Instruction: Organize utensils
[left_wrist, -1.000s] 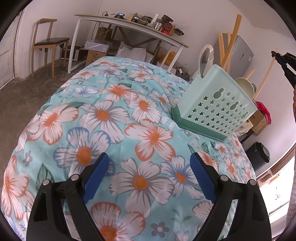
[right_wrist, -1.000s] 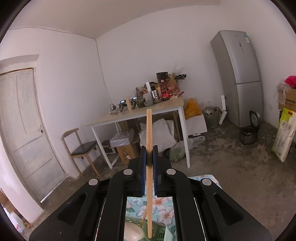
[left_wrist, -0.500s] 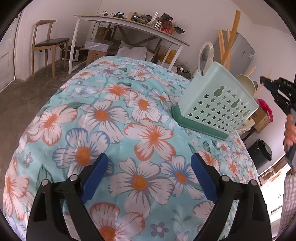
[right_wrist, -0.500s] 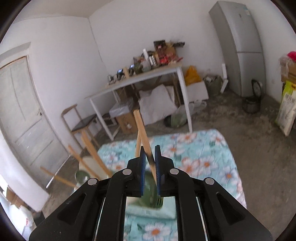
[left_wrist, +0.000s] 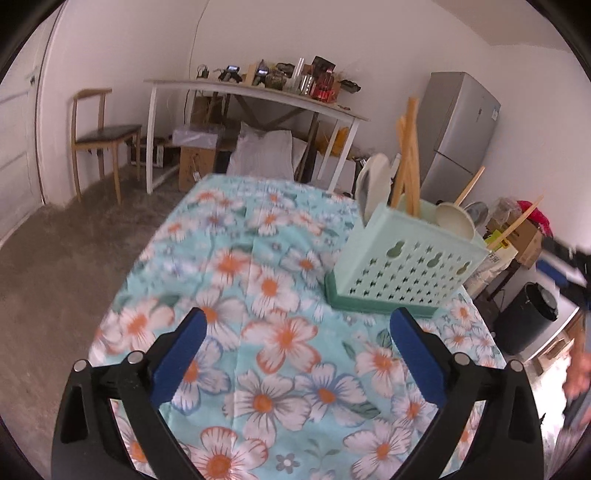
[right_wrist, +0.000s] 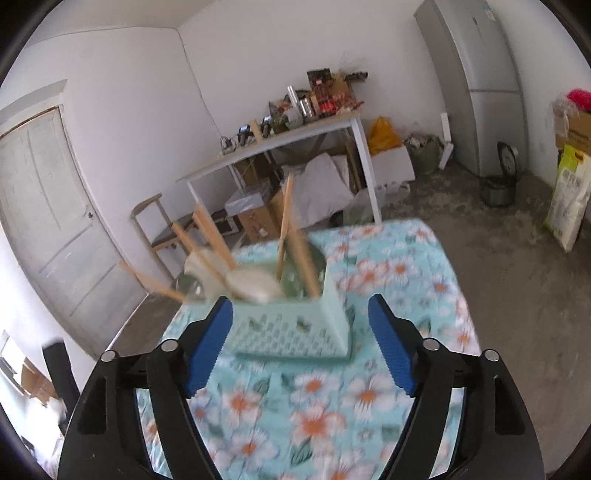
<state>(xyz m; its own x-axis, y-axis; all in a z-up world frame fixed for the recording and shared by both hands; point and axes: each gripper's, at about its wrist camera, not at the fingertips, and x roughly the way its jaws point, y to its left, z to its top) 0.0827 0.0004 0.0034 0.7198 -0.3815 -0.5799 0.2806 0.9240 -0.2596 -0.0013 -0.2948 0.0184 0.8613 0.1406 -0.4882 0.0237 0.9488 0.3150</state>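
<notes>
A mint-green perforated utensil basket (left_wrist: 410, 266) stands on the floral tablecloth (left_wrist: 280, 332), at the right in the left wrist view and just beyond the fingers in the right wrist view (right_wrist: 291, 328). It holds wooden chopsticks (left_wrist: 406, 158), spoons and ladles (right_wrist: 251, 284) standing up in it. My left gripper (left_wrist: 295, 354) is open and empty, low over the cloth, short of the basket. My right gripper (right_wrist: 301, 343) is open and empty, facing the basket; it shows blurred at the right edge of the left wrist view (left_wrist: 565, 269).
A white side table (left_wrist: 258, 96) loaded with clutter stands behind, with boxes and a sack under it. A wooden chair (left_wrist: 99, 133) is at the left, a grey fridge (left_wrist: 458, 129) and a black bin (left_wrist: 532, 317) at the right.
My right gripper held a chopstick, lowered it into the basket, then opened and drew back; the chopstick now stands in the basket. The left gripper tilted up a little.
</notes>
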